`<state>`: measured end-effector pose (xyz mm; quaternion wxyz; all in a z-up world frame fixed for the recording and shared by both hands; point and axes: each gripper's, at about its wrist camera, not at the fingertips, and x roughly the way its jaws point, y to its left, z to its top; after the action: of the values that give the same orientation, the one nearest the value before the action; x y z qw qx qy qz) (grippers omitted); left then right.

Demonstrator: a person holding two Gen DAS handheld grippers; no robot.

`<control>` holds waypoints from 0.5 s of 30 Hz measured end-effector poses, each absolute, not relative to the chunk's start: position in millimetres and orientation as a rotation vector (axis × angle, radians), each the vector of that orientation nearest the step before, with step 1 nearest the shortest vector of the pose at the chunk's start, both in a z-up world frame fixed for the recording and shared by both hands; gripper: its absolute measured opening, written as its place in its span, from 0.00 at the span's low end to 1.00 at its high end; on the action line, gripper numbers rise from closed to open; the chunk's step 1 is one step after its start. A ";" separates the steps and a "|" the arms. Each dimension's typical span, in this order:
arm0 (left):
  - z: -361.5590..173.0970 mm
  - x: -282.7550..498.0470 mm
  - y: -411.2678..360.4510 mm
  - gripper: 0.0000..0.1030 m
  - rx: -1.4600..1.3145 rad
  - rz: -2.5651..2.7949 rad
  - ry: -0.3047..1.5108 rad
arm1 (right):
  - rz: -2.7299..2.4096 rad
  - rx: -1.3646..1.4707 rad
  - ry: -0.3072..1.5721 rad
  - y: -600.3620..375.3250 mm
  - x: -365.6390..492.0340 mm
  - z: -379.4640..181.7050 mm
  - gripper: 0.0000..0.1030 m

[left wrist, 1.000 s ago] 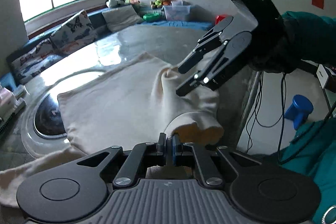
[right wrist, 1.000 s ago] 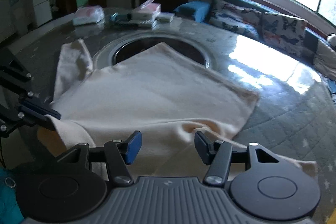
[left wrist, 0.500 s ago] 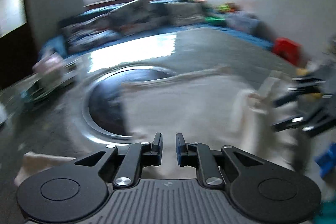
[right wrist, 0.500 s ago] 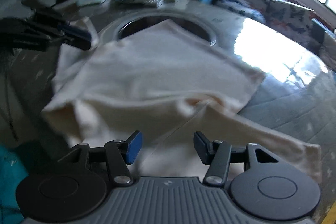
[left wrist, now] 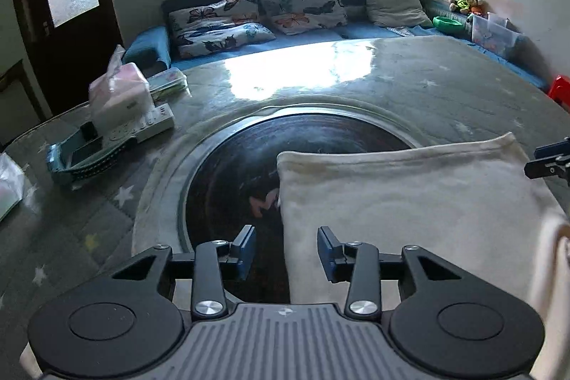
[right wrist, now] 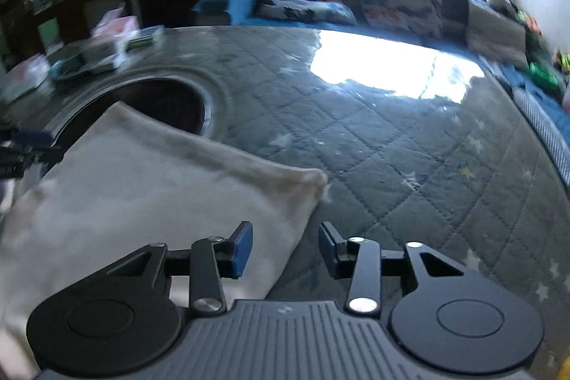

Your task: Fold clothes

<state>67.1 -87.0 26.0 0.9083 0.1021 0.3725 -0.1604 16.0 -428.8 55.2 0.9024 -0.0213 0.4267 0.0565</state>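
A cream garment lies folded flat on the round table, partly over the dark centre disc. My left gripper is open and empty, straddling the garment's left edge near its front. My right gripper is open and empty, straddling the right edge of the garment near its front corner. The right gripper's fingertips show at the left view's right edge; the left gripper's fingertips show at the right view's left edge.
A tissue box, a remote and a blue tray sit at the table's far left. A sofa with butterfly cushions runs behind the quilted table cover. A red stool stands at far right.
My left gripper let go of the garment's sleeve, opened and swung to the garment's left edge. My right gripper moved to the right edge. The garment now lies folded flat.
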 end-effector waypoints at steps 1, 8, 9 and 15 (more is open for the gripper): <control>24.2 71.3 -89.2 0.40 0.213 -0.326 0.770 | 0.112 -0.037 0.886 -430.5 21.6 52.5 0.36; 13.9 90.9 -98.7 0.12 0.218 -0.327 0.775 | 0.109 0.000 0.890 -435.4 47.2 45.6 0.18; 13.8 91.8 -99.7 0.06 0.219 -0.329 0.770 | 0.110 0.001 0.887 -433.3 50.4 46.0 0.10; 17.8 92.4 -95.3 0.03 0.276 -0.225 0.698 | 0.133 -0.043 0.828 -411.4 70.2 55.8 0.07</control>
<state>92.4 -95.3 17.8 0.9243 0.1344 0.3399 -0.1096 70.2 -411.4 55.8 0.9132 -0.0211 0.4018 0.0647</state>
